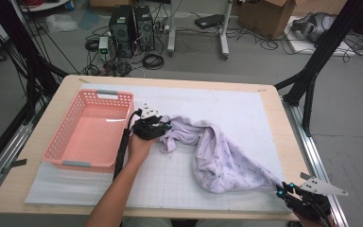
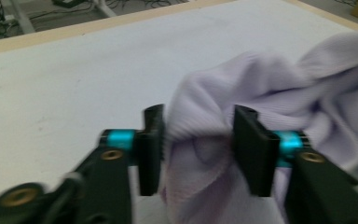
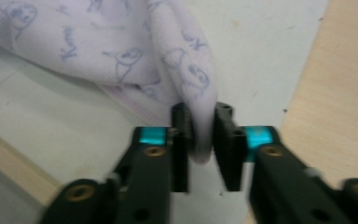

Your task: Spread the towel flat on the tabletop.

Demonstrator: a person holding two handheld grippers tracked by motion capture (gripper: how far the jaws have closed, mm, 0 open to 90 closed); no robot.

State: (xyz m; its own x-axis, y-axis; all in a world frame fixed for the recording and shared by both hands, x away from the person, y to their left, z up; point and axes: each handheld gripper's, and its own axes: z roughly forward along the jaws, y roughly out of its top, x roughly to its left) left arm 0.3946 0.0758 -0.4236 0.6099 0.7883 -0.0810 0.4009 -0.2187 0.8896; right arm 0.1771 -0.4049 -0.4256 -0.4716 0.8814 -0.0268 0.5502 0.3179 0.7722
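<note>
Two grippers are letting go of the lilac garment, which is lying just right of the pink basket: the left gripper and right gripper are standing slack around its opposite ends, probably after stretching it flat.

The lilac garment carries printed scribbled words beside small cartoon figures, seen in the right gripper view; the lettering is too blurred and creased to read for certain; in the high view the same print shows as tiny marks; no other text, label, brand or number is legible.
</note>
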